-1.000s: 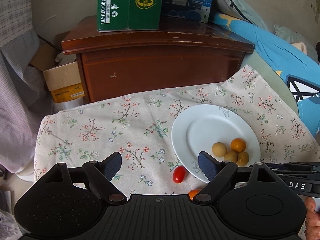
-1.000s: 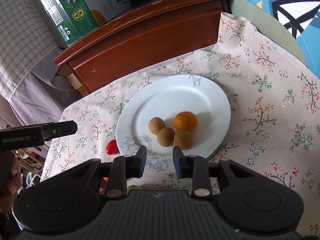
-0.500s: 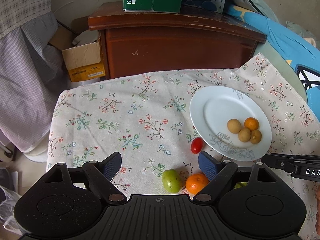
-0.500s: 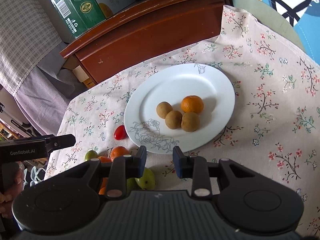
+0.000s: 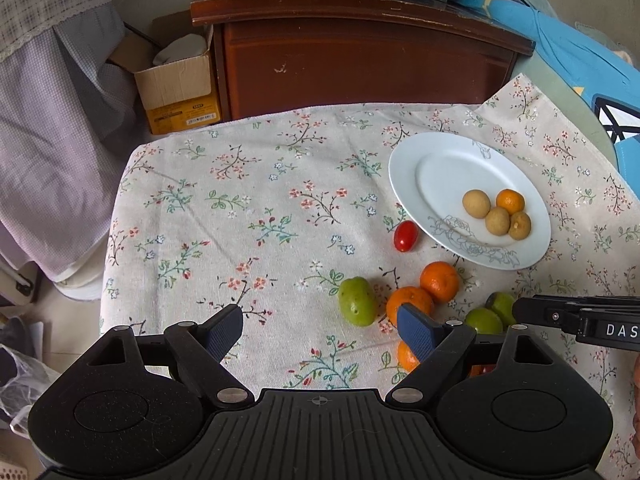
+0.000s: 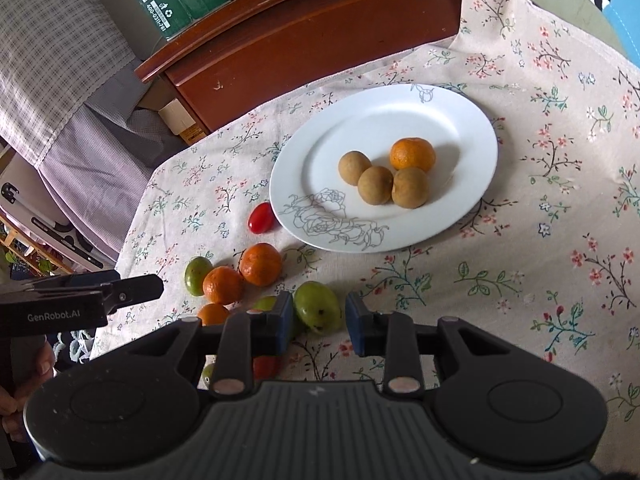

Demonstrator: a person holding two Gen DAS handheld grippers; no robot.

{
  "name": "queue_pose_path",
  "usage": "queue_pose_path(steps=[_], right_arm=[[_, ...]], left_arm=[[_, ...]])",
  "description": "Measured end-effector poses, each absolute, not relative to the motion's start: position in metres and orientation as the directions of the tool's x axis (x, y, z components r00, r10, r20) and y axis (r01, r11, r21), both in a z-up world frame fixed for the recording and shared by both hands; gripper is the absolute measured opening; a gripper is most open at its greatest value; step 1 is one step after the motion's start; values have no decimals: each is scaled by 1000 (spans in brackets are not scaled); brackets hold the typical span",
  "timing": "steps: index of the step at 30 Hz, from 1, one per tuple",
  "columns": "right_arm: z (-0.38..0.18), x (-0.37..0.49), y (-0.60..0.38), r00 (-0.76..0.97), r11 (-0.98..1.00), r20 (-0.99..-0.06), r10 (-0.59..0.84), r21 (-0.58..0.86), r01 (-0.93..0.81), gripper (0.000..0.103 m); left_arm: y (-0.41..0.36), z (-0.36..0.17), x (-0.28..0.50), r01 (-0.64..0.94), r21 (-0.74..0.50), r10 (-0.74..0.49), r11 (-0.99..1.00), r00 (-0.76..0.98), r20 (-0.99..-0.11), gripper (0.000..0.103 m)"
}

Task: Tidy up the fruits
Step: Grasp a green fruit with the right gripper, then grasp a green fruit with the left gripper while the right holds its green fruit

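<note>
Fruits, smooth and round, lie loose on the floral cloth (image 5: 248,216): a green one (image 6: 318,306) sits at twelve o'clock beyond the narrow-set, empty right gripper (image 6: 316,322), while the left gripper (image 5: 320,326) gapes wide.

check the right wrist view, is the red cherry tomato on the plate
No, the red cherry tomato lies on the tablecloth beside the plate.

We hold the left gripper (image 5: 319,326) wide open and the right gripper (image 6: 318,320) narrowly open, both tilted downward, empty.
</note>
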State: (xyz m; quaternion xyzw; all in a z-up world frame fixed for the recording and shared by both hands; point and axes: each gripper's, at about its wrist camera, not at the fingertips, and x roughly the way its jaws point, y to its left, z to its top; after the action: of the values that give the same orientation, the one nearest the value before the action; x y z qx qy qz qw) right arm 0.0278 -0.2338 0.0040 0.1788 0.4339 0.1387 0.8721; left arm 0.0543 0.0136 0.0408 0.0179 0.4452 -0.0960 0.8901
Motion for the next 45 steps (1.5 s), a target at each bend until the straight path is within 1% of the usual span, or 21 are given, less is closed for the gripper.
queue_pose_path(steps=[8,12,14,16,20,25,26,30,31,32,34,35,37,39,41,45], right_arm=[[-3,31,-233,566,904,-725,392,418,-91,31],[-5,34,-231,561,896,-720,408,434,-94,31],[-5,33,-228,554,904,-728,404,412,-117,31],[-1,32,-229,551,908,-730,403,395,-141,31],[3,34,-224,564,924,-734,378,331,-190,31],[-1,33,-217,542,923,-747,384,304,-235,31],[-2,33,-216,543,923,-747,384,301,-238,31],[-5,35,-211,534,919,-748,394,307,-248,31],[-6,35,-210,532,919,-749,394,304,-251,31],[-6,35,-209,537,920,-747,392,299,-254,31],[-6,36,-209,540,920,-745,392,304,-248,31],[-7,36,-210,544,920,-742,392,309,-241,31],[-7,37,-209,553,922,-738,387,311,-231,30],[-7,38,-207,560,925,-736,380,301,-232,30],[-7,38,-207,562,929,-740,370,288,-233,26],[-6,39,-209,565,935,-745,354,278,-219,26]], left_arm=[[16,32,49,229,-39,-171,973,590,-789,86],[18,28,53,219,-73,-193,973,599,-777,85],[16,27,53,237,-59,-197,970,614,-765,85],[14,24,53,253,-28,-184,967,617,-765,84],[8,16,57,294,-6,-192,956,608,-770,84],[4,11,63,329,-8,-217,944,605,-766,84],[3,9,64,332,-10,-221,943,604,-766,85],[5,9,70,335,-42,-250,941,607,-754,84],[6,9,70,336,-52,-257,940,605,-754,83],[8,9,71,335,-74,-272,939,595,-756,79],[13,8,73,326,-137,-309,935,565,-765,74],[15,7,74,319,-146,-310,937,559,-769,74],[16,6,73,296,-126,-282,947,573,-770,74],[20,7,75,268,-126,-265,955,583,-768,71],[24,7,76,251,-140,-265,958,582,-769,71],[16,7,74,274,-109,-256,956,586,-769,70]])
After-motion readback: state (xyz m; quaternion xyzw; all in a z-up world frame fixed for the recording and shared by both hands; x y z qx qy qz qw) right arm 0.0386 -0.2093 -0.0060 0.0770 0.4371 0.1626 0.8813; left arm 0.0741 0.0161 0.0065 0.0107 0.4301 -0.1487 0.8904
